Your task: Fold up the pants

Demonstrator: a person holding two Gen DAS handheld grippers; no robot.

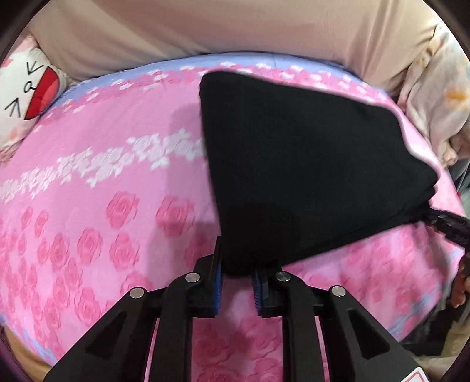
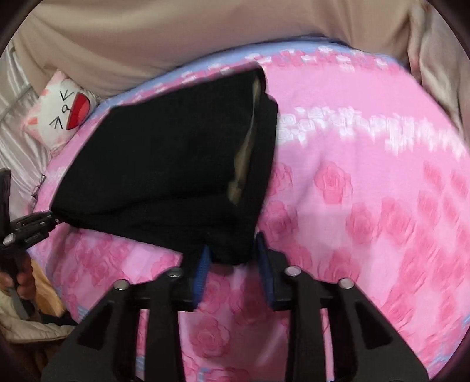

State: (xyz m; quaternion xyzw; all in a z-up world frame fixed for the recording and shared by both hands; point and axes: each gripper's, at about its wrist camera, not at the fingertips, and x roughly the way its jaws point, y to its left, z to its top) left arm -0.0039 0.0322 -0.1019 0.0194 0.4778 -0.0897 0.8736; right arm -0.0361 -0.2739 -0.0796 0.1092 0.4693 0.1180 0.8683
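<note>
The black pants (image 1: 308, 164) are folded into a thick slab and held up over the pink rose-print bed cover (image 1: 102, 182). My left gripper (image 1: 236, 269) is shut on the near left corner of the pants. My right gripper (image 2: 232, 255) is shut on the near right corner of the pants (image 2: 164, 170); a beige lining shows at their open right edge. In the left wrist view the right gripper (image 1: 446, 223) shows at the pants' right corner. In the right wrist view the left gripper (image 2: 32, 226) shows at the left corner.
A white cat-face cushion (image 1: 26, 91) lies at the far left of the bed, also in the right wrist view (image 2: 61, 117). A beige headboard (image 1: 205, 26) runs along the far side. A floral quilt (image 1: 440, 97) is bunched at the far right.
</note>
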